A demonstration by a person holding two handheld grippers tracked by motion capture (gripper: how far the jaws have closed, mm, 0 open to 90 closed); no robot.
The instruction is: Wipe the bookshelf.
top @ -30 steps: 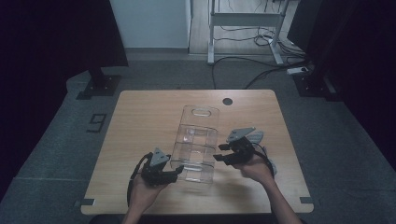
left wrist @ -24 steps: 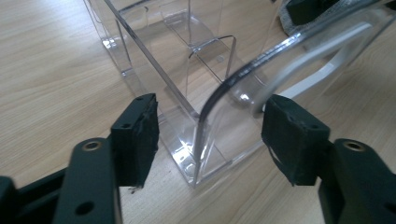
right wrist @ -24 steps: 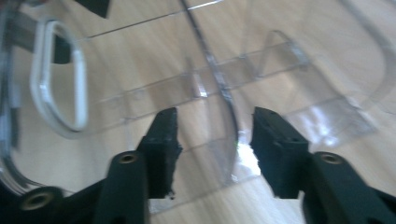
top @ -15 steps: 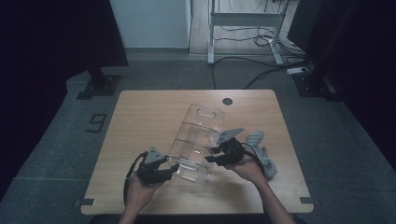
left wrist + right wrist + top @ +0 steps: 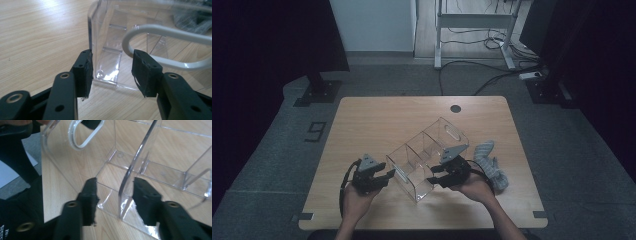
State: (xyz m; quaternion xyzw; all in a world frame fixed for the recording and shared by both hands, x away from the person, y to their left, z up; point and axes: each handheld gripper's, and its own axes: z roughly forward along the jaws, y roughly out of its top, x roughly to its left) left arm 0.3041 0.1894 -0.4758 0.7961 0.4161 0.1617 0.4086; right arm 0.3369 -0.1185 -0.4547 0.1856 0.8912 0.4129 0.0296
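Observation:
A clear plastic organiser box (image 5: 427,150) with three compartments lies diagonally on the wooden table (image 5: 377,120). My left gripper (image 5: 388,175) is at the box's near-left end, jaws open. In the left gripper view the left gripper (image 5: 112,72) stands open in front of the end wall (image 5: 107,45), which has a white-rimmed handle cutout (image 5: 160,28). My right gripper (image 5: 435,175) is at the box's near-right side. In the right gripper view the right gripper (image 5: 115,200) is open, and a side wall's edge (image 5: 126,185) stands between its jaws without being clamped.
A crumpled grey cloth (image 5: 490,162) lies on the table just right of the right hand. A small round dark hole (image 5: 455,108) sits near the table's far edge. Cables trail from both grippers toward the near edge.
The box has swung from lengthwise to diagonal, its far end turning right. The right hand moved left and nearer along the box, uncovering the grey cloth. The left gripper stayed at the near end.

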